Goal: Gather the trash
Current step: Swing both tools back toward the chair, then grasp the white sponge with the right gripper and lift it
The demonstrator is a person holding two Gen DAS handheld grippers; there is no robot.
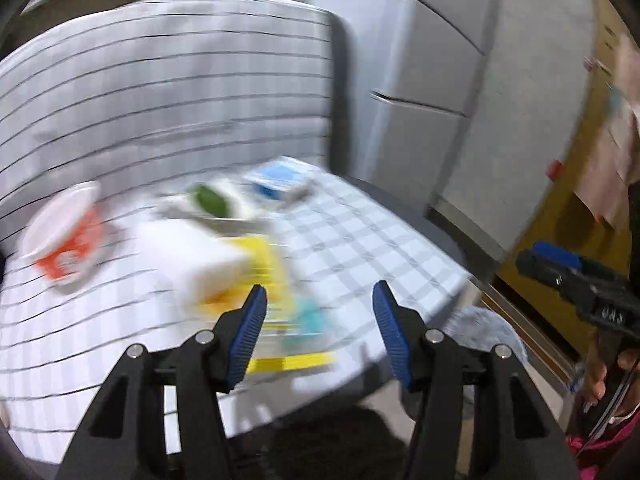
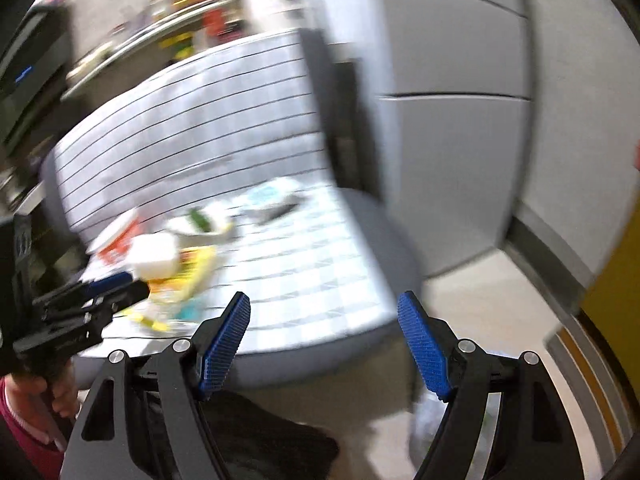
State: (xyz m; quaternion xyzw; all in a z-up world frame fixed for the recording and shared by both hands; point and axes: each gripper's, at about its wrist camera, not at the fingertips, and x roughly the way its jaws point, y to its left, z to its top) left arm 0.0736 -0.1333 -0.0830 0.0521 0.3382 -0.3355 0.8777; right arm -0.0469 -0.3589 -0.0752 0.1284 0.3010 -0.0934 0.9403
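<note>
Trash lies on a chair seat with a checked cover [image 1: 360, 240]. There is a red and white cup [image 1: 64, 240], a white box [image 1: 192, 260] on yellow packaging [image 1: 264, 264], a pack with a green mark [image 1: 210, 200], and a blue and white box [image 1: 280, 180]. My left gripper [image 1: 320, 304] is open and empty, just short of the yellow packaging. My right gripper [image 2: 324, 312] is open and empty, above the seat's front edge [image 2: 320, 360]. The views are blurred. The same trash shows in the right wrist view: cup [image 2: 116, 240], white box [image 2: 156, 256], blue box [image 2: 272, 196].
The chair back [image 1: 160, 92] rises behind the trash. Grey cabinet doors [image 1: 460, 80] stand to the right. A crumpled clear bag [image 1: 484, 332] lies on the floor by the chair. A dark cloth [image 2: 272, 440] lies below the seat. Shelves with items [image 2: 192, 20] are behind.
</note>
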